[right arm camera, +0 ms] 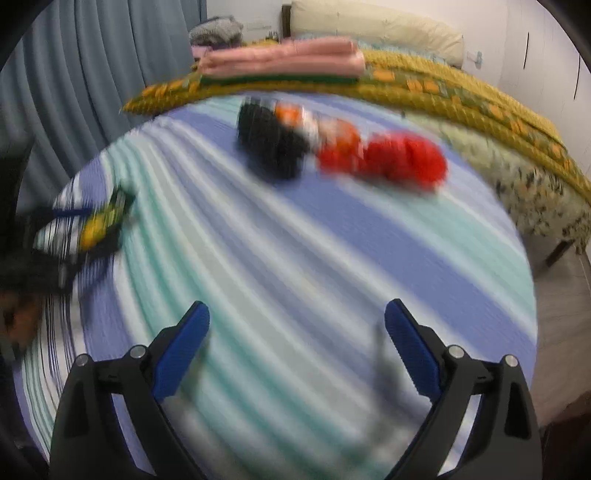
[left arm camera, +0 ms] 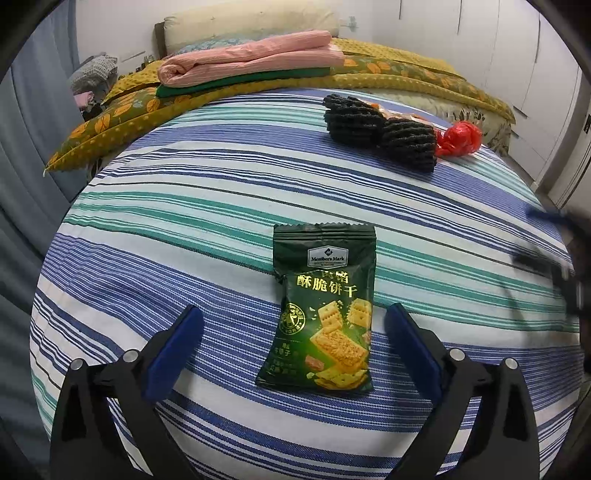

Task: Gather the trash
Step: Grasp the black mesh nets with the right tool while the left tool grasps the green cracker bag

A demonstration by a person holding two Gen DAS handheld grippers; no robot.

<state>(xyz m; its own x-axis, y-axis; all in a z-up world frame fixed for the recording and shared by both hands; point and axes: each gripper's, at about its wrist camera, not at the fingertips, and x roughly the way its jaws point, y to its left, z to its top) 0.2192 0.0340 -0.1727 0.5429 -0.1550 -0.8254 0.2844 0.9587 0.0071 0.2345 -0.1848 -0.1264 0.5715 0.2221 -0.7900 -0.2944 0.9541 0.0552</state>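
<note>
A dark green cracker packet (left arm camera: 323, 314) lies flat on the striped bed sheet (left arm camera: 184, 229). My left gripper (left arm camera: 293, 314) is open, low over the sheet, its blue fingers either side of the packet's lower half. Farther back lie black netted foam pieces (left arm camera: 380, 129) and a red plastic wad (left arm camera: 460, 138). The right wrist view is blurred: my right gripper (right arm camera: 297, 317) is open and empty over the sheet, with the black foam (right arm camera: 273, 144) and red wad (right arm camera: 399, 158) ahead. The green packet (right arm camera: 101, 221) and the left gripper show at its left edge.
Folded pink and green cloths (left arm camera: 251, 55) rest on a yellow quilt (left arm camera: 406, 74) across the back of the bed, with a cream pillow (left arm camera: 251, 22) behind. Grey curtains (right arm camera: 110, 55) hang to the left. White wardrobe doors (left arm camera: 517, 55) stand to the right.
</note>
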